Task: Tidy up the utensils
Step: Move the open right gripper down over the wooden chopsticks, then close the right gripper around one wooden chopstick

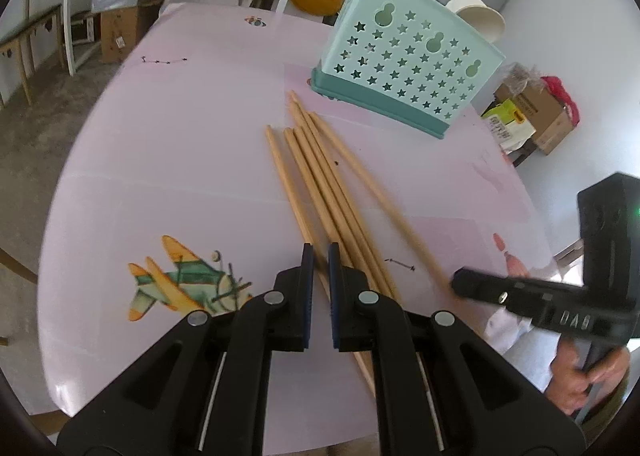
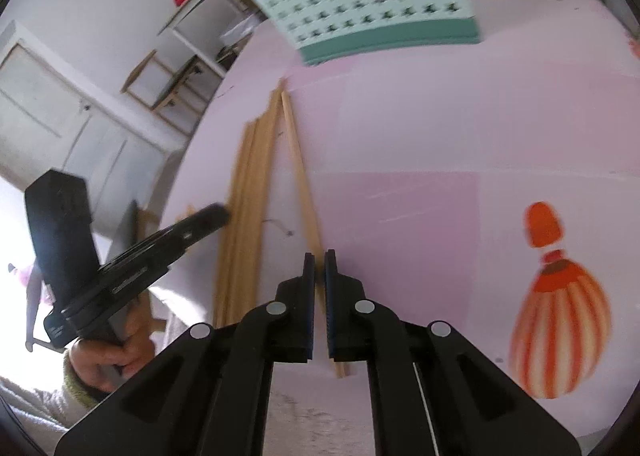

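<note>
Two tongs pinch chopsticks: my left tongs [image 1: 321,256] grip one chopstick [image 1: 285,172], my right tongs [image 2: 319,260] another [image 2: 298,160], ready for the holder [image 1: 404,68] ahead.

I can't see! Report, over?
Left tongs shut on one chopstick. Right tongs shut on another. Holder ahead, path clear.

pink counter [image 1: 168,160] with cartoon prints. far left: wooden benches [image 1: 24,40], cardboard box [image 1: 116,30] on bare concrete floor [image 1: 24,144]. right: white walls [image 1: 576,68], more boxes [image 1: 536,116]. daylight.
</note>
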The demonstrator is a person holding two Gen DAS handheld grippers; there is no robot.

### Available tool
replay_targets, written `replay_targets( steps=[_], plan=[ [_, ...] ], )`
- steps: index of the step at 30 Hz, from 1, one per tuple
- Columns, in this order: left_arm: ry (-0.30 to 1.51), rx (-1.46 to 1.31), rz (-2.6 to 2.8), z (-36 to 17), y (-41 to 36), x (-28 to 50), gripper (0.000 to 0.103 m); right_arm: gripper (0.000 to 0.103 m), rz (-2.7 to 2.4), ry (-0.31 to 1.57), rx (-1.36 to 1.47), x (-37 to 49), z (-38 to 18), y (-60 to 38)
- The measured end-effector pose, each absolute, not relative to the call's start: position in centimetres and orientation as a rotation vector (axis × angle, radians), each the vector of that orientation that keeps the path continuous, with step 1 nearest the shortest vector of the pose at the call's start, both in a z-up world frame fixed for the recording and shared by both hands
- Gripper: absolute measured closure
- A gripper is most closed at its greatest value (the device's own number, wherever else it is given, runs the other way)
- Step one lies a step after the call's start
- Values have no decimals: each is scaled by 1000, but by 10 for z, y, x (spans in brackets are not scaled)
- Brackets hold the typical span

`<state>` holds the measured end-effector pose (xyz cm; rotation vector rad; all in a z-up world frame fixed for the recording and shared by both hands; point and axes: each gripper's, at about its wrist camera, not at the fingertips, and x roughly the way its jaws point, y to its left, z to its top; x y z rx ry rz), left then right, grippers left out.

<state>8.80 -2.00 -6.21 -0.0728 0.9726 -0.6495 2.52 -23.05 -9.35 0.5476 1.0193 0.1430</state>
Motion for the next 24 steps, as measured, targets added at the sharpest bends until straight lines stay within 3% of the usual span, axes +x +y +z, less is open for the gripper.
replay_targets(
  steps=[12, 19, 21, 23, 24],
  plan=[
    [842, 265, -551, -60, -47, 69, 88, 98, 42, 1007, 411, 22, -85, -237],
    [882, 259, -557, -57, -39, 80, 87, 97, -37, 1032, 388, 20, -80, -246],
    [922, 205, -579, -56, -30, 90, 87, 93, -30, 1039, 408, 21, -79, -248],
    [970, 137, -608, -56, -21, 103, 87, 76, -28, 1036, 410, 23, -77, -248],
    [987, 115, -618, -56, -19, 108, 87, 74, -29, 1031, 403, 26, -76, -246]
  ],
)
